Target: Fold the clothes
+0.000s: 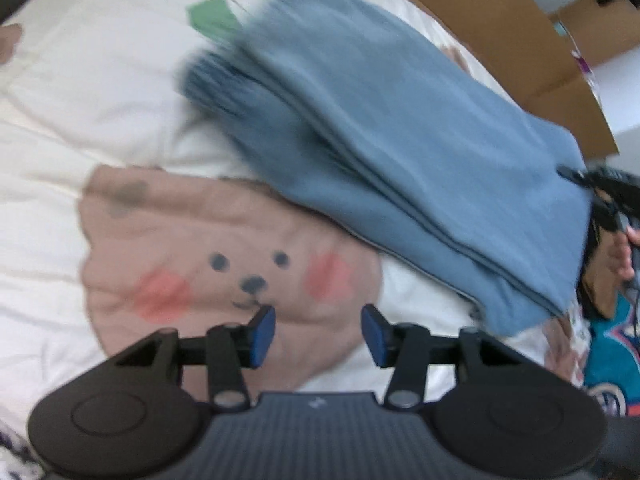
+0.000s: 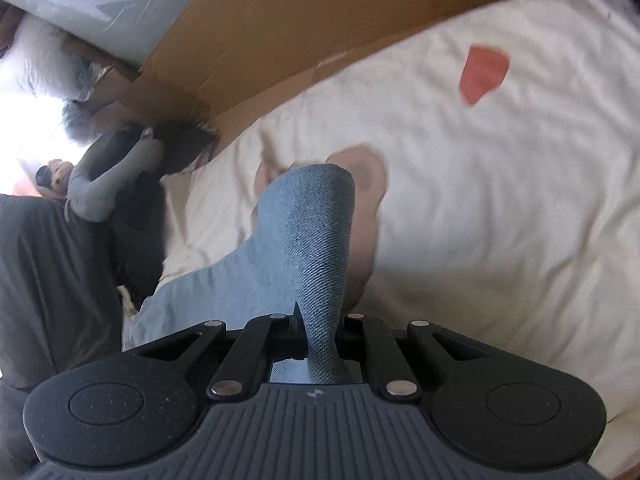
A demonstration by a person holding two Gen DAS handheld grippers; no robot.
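Observation:
A blue denim garment (image 1: 380, 152), folded into several layers, lies slanted across the cream bedspread (image 1: 100, 92) in the left wrist view. My left gripper (image 1: 318, 334) is open above the printed bear face (image 1: 240, 276), a little short of the garment's near edge, with nothing between its blue pads (image 1: 262, 334). The other gripper shows at that view's right edge (image 1: 600, 192), at the garment's corner. In the right wrist view my right gripper (image 2: 320, 340) is shut on a fold of the blue denim garment (image 2: 304, 240), which rises from between the fingers.
Brown cardboard boxes (image 1: 500, 28) stand along the far side of the bed, also seen as cardboard boxes (image 2: 320, 20). A person's grey sleeve (image 2: 108, 176) and dark clothing are at the left. Red (image 2: 482, 74) and green (image 1: 212, 16) patches are printed on the spread.

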